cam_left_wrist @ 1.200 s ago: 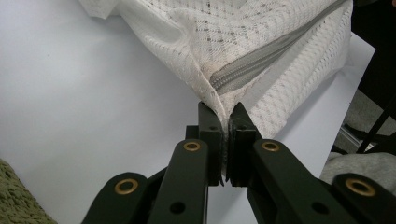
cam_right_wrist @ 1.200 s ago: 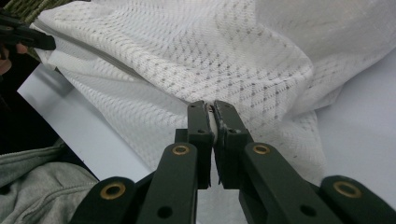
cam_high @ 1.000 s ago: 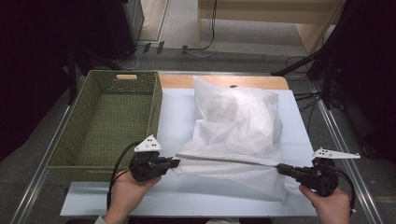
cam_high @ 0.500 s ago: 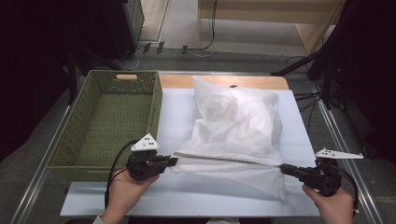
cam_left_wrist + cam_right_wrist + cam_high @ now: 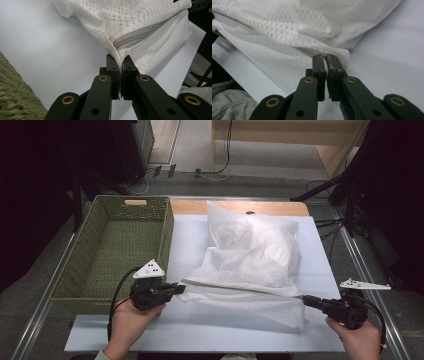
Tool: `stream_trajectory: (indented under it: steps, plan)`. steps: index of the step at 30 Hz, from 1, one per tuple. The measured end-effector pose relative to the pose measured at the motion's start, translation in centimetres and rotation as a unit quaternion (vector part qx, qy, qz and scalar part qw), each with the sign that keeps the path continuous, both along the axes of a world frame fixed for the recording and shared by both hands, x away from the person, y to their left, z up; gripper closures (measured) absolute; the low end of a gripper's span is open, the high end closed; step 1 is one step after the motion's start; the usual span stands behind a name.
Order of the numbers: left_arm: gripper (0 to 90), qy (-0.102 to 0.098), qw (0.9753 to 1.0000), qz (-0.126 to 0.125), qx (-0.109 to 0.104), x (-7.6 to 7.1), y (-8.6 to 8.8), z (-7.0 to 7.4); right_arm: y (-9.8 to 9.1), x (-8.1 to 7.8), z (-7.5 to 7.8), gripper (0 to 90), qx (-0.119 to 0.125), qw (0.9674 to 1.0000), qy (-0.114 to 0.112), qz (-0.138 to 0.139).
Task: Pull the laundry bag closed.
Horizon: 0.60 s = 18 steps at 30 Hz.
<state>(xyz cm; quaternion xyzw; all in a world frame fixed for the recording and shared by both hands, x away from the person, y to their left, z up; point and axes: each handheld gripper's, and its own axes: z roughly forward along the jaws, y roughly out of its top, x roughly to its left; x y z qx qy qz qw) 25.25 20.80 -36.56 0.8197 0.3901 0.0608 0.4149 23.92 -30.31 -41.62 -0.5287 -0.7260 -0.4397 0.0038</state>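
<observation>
Currently, both grippers pinching zipped mesh bag (image 5: pixel 252 262) of white laundry, green basket (image 5: pixel 112 250) beside.

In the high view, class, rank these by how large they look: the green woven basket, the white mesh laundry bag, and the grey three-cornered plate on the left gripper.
Largest to smallest:
1. Green woven basket and white mesh laundry bag: they look close in spread, too near to rank.
2. Grey three-cornered plate on the left gripper: clearly smallest.

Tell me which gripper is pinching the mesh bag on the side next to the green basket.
The left gripper: it clamps the mesh bag beside the green basket; the right gripper grips its far edge.
</observation>
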Motion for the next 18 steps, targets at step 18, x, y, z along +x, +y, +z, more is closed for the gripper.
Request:
stream_trajectory:
  steps: [18]
  plan:
    - [88.1,0.004,1.0,-0.008,0.001,-0.12,-0.35,-0.29,-0.99,0.64,-0.4,87.0,-0.011,0.9997,0.003,-0.021]
